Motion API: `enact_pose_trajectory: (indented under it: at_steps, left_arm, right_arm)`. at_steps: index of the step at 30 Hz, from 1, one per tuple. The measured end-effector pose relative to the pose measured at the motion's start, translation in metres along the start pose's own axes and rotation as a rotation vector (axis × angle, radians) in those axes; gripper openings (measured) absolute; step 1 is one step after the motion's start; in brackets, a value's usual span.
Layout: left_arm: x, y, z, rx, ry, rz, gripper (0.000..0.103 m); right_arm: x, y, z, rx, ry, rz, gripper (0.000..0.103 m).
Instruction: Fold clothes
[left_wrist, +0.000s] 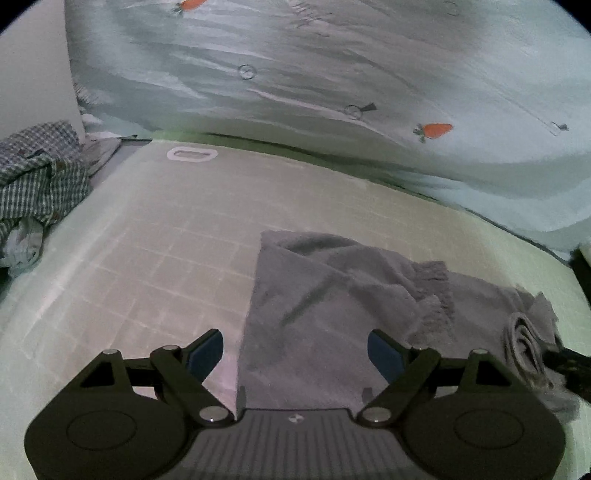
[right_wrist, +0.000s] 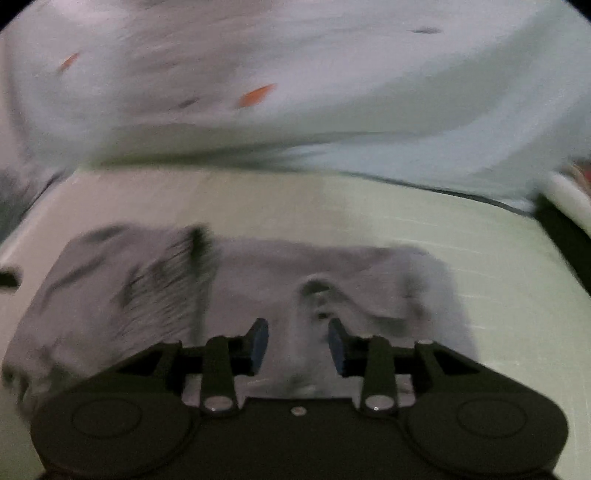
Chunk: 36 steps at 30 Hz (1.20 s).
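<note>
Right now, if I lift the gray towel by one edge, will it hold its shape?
Probably not: the gray towel lies creased and bunched at one corner, so it likely droops. Its fuzzy pile should grip well in the left claw.

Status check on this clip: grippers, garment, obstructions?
Left gripper open, empty. Right gripper open over a raised fold of the grey garment, crumpled on the grid mat. Checked cloth heaped off-mat.

grey fuzzy garment (left_wrist: 332, 295) lies rumpled, partly flattened on pale gridded mat (left_wrist: 166, 240), fringed fold on top.
</note>
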<state>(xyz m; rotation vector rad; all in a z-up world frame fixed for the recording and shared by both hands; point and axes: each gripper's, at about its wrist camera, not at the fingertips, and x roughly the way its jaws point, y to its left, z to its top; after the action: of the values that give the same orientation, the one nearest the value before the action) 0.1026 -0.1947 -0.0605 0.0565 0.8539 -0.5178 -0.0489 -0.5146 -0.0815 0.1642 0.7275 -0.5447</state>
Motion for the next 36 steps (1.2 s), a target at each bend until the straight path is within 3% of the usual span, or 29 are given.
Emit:
enact_pose_trajectory:
  at_steps: [4,11,17,23,26,29,32,36]
  left_arm:
    - [0.014,0.008,0.01,-0.028,0.013,0.001,0.086]
    - [0.031,0.008,0.012,0.023,0.049,0.026,0.086]
    - [0.046,0.013,0.004,0.003,0.112,0.035,0.086]
    - [0.053,0.011,0.007,0.002,0.117,0.048,0.086]
    - [0.055,0.01,0.004,-0.009,0.13,0.052,0.086]
    - [0.058,0.01,0.0,-0.017,0.147,0.058,0.086]
    - [0.058,0.012,-0.003,-0.023,0.154,0.066,0.086]
    - [0.062,0.014,-0.003,-0.024,0.168,0.066,0.086]
  right_arm:
    - [0.024,-0.034,-0.006,0.072,0.097,-0.129,0.031]
    - [0.038,-0.047,-0.027,0.026,0.194,-0.201,0.03]
    - [0.049,-0.045,-0.021,-0.005,0.188,-0.139,0.026]
    - [0.088,-0.027,0.025,-0.06,0.135,-0.117,0.025]
    - [0.101,0.0,0.051,-0.097,0.061,-0.042,0.025]
    - [0.1,0.019,0.063,-0.056,0.006,0.107,0.025]
    - [0.095,0.028,0.054,-0.037,0.014,0.067,0.029]
    - [0.074,0.024,0.03,0.025,0.014,-0.059,0.06]
